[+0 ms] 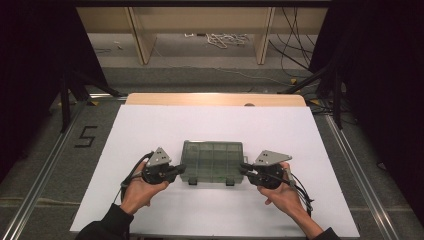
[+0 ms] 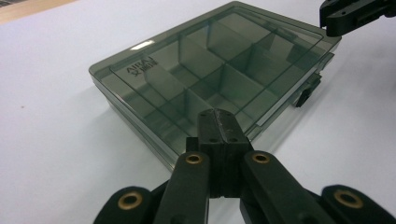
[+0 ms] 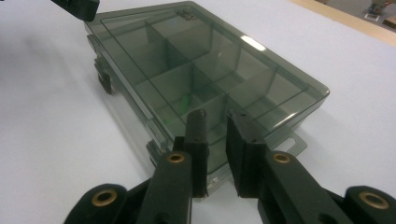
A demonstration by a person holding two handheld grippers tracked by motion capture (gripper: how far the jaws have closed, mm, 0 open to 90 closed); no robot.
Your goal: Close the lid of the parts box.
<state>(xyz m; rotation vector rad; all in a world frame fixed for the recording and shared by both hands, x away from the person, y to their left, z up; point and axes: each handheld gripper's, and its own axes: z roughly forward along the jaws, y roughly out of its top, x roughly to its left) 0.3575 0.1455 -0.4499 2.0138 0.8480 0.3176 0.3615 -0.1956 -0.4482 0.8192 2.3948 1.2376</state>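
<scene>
Black fingers (image 2: 218,122) of the left gripper (image 1: 176,171) sit closest in the left gripper view, pressed tight together w/ nothing between them. Their tips are at the near short side of the box (image 2: 215,74), right by its edge; can't tell if they touch it.

Box is a smoky see-through plastic one w/ a flat lid, shut, and little walls inside that make compartments. It lies flat on the white table (image 1: 150,125), about the middle, a bit toward the person. Two small dark clips (image 1: 230,182) stick out on its near long side.

Right gripper (image 3: 215,123) is at the other short side of the box. Its fingers (image 3: 196,135) stand a little apart, w/ a thin gap between them. A corner of the box shows thru that gap, but the fingers don't squeeze it.

In the high view each hand (image 1: 140,192) holds its gripper low over the table, one at each end of the box, pointing in at it.
</scene>
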